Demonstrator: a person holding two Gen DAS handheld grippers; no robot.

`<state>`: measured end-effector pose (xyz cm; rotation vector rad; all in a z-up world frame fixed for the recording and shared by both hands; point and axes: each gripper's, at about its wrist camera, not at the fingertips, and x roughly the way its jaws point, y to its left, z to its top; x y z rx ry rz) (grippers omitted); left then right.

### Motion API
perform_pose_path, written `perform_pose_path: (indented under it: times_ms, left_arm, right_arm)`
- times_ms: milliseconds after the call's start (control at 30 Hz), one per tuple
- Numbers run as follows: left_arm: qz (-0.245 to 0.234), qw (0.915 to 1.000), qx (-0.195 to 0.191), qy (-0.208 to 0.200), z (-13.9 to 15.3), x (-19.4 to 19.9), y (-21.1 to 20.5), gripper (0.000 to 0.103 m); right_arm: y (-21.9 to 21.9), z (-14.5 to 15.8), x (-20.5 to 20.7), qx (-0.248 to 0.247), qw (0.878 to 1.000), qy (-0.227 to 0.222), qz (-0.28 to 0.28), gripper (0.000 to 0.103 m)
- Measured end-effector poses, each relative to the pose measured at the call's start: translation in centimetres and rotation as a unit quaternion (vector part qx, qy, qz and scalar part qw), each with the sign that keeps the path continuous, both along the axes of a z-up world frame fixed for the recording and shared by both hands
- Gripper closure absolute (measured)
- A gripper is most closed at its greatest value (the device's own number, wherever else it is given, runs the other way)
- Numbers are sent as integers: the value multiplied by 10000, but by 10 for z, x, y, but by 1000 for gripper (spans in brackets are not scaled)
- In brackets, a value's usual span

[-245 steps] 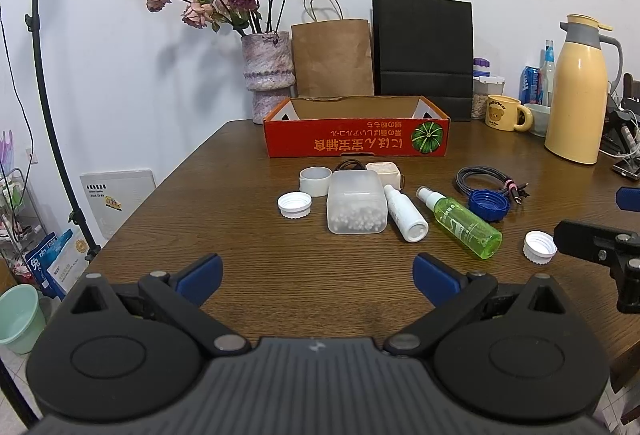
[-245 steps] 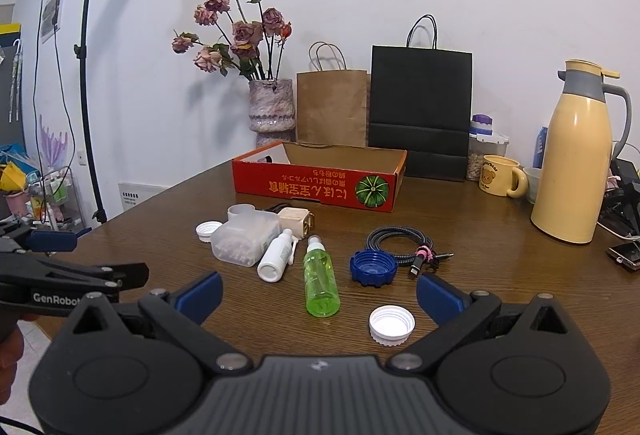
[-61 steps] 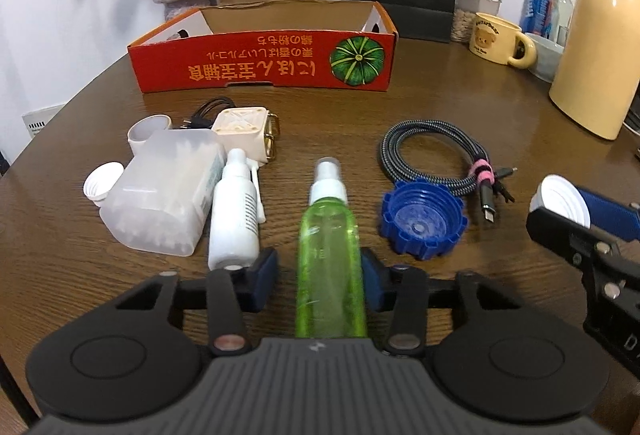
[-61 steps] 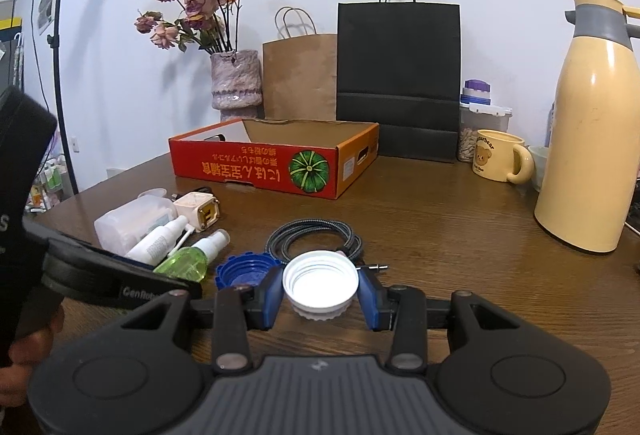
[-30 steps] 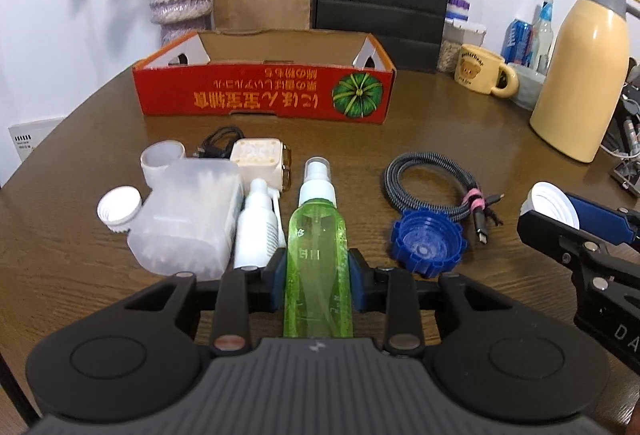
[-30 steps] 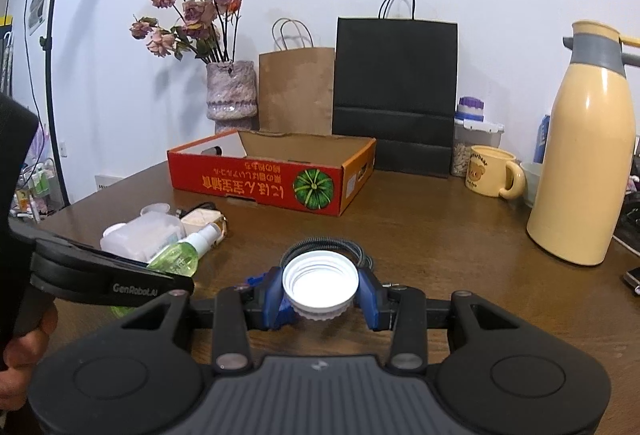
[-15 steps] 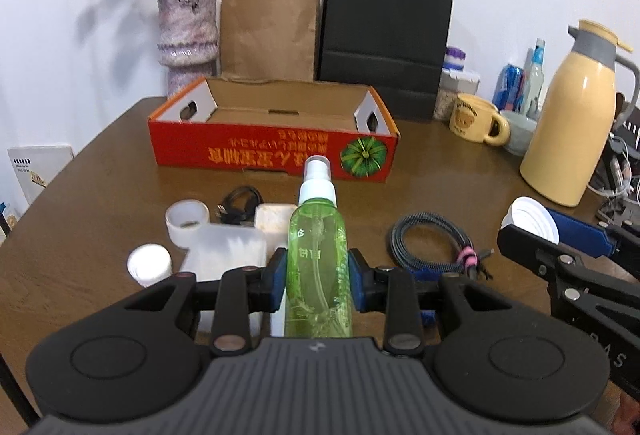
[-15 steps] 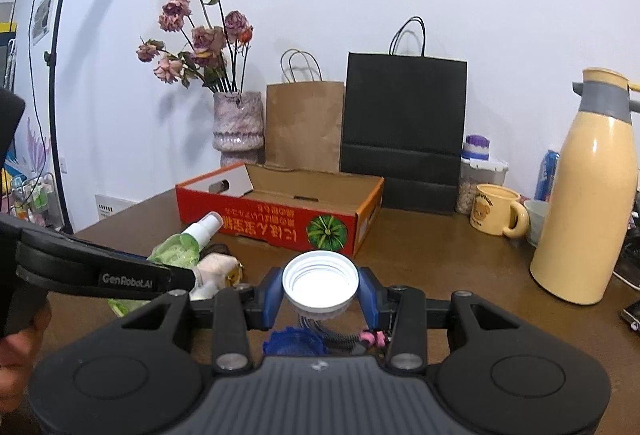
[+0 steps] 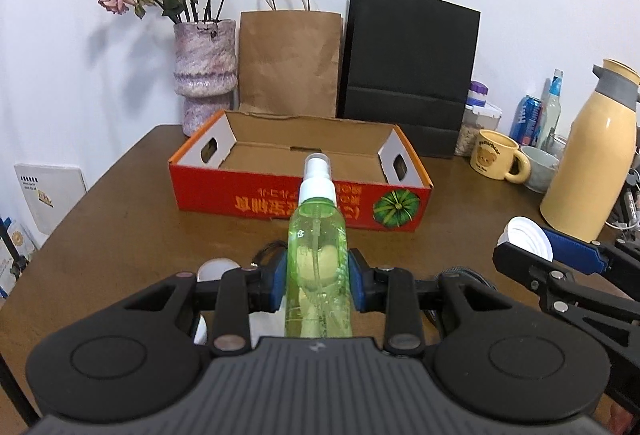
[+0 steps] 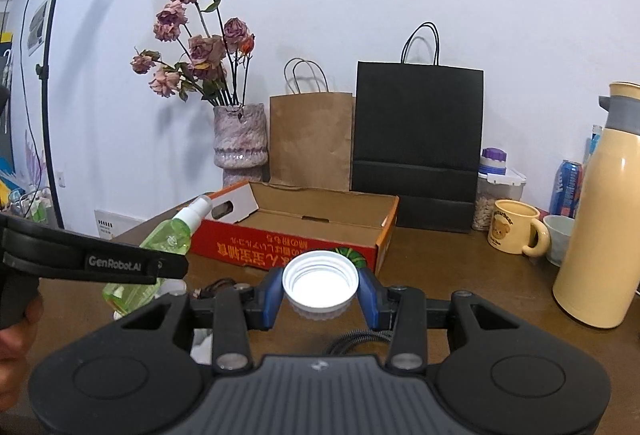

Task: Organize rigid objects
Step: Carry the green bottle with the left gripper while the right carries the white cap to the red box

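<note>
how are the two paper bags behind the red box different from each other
The brown bag is plain kraft paper; the black bag is matte black. The black bag is taller and wider than the brown bag. The brown bag's handles are pale, the black bag's dark. Both stand upright against the wall.

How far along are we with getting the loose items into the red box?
Nothing is in the red cardboard box yet; its floor looks bare. In hand: the left gripper is shut on the green spray bottle, the right gripper on a white cap, both short of the box. A cable and other small items, mostly hidden behind the grippers, remain on the table.
</note>
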<state>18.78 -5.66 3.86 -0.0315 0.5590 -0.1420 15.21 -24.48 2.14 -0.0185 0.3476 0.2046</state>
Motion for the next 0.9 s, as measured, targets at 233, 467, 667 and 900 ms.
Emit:
perform_pose_path:
  times_ms: [233,467,667,900]
  left_arm:
    - [12,10000,-7,-19,3,28,6,71]
    - [70,9999,-92,-45,4,55,14,71]
    - [163,9997,-199,-47,7,78,21,71]
    - [269,9992,-279,-68,10,105,27,71]
  right_arm:
    - [7,6,34,45,10000,-5,-24,64]
    - [14,14,68,84,9999,-67,-67,64]
    - [20,21,94,99,9999,-98,-63,64]
    - [26,25,123,171,9997,-136,-61,64]
